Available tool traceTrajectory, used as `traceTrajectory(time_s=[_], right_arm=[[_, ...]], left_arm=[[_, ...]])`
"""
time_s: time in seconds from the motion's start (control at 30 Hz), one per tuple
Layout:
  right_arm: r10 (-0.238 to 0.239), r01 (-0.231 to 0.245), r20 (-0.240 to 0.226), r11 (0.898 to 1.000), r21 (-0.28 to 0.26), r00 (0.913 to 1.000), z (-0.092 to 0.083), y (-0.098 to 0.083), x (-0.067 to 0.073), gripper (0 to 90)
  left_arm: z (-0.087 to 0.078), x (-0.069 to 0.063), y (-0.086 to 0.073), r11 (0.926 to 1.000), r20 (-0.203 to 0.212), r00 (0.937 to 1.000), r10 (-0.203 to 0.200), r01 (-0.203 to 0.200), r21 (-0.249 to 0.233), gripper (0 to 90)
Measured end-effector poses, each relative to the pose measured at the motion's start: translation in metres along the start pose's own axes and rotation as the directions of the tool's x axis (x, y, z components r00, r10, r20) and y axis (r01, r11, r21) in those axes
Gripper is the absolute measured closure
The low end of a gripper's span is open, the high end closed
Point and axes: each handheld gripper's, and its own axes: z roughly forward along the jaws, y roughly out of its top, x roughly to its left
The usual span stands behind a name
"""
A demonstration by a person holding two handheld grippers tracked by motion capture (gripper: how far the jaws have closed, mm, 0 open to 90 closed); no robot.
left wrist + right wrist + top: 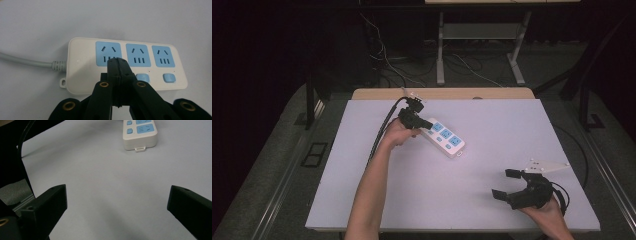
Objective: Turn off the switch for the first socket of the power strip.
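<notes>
A white power strip (446, 138) with three blue socket panels lies on the pale table (492, 125), nearer the far edge than the near one and left of the middle, set at a slant. No brand or lettering can be read on it in any view.

The left gripper (428, 123) is held over the strip's far-left end, its jaws pressed together with nothing between them. In the left gripper view the closed tips (118, 62) sit at the lower edge of the first socket panel (108, 53), just above the row of blue switch buttons; whether they touch the plastic I cannot tell. That view also gives detail the high view lacks: the grey cord (27, 61) entering through a ribbed collar, a small mounting tab (63, 82) at the corner, and two switch buttons (169, 77) (a third, if any, is hidden behind the jaws).

The right gripper (505, 184) hovers near the table's near-right corner, well apart from the strip, jaws spread wide and empty. The right gripper view shows the strip's other end (140, 135) with its own tab, and a black cable (23, 157) at the table's edge.
</notes>
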Motion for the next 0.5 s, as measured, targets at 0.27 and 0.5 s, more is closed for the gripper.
traceTrajectory(time_s=[0.27,0.5], right_arm=[[-0.002,0.002,0.0,1.0,0.003,1.0,0.0002,-0.0001,-0.0001,2.5],[-0.005,0.005,0.001,1.0,0.007,1.0,0.0004,-0.0002,0.0003,2.5]], left_arm=[[0.0064,0.001,-0.0019,0.9999,0.0,1.0,-0.001,0.001,0.013,89.3],[0.01,0.0015,-0.0028,0.9997,-0.005,1.0,-0.004,0.004,0.025,89.3]])
